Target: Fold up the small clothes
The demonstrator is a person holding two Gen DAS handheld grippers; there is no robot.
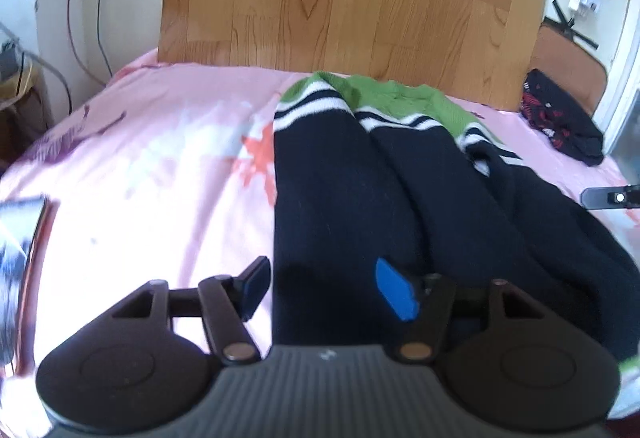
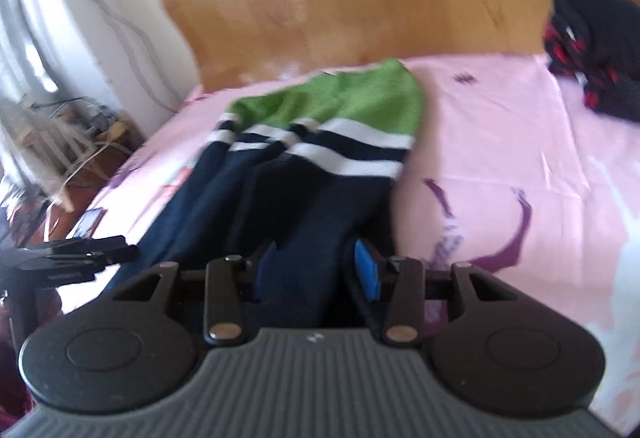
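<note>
Sweater (image 1: 340,198) flat on pink sheet (image 1: 160,158); both grippers' fingers (image 1: 394,294) released, spread.

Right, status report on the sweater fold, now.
Left gripper open, right gripper open, both over the near hem. Navy knit sweater with green and white stripes flat on pink bedsheet. Dark red-patterned garment far corner, clear of it.

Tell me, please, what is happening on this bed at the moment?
A person is folding a navy sweater with green and white stripes on a pink bedsheet, holding a gripper in each hand. The left gripper and the right gripper both stand open at the sweater's near edge. A dark red-patterned garment lies apart.
</note>
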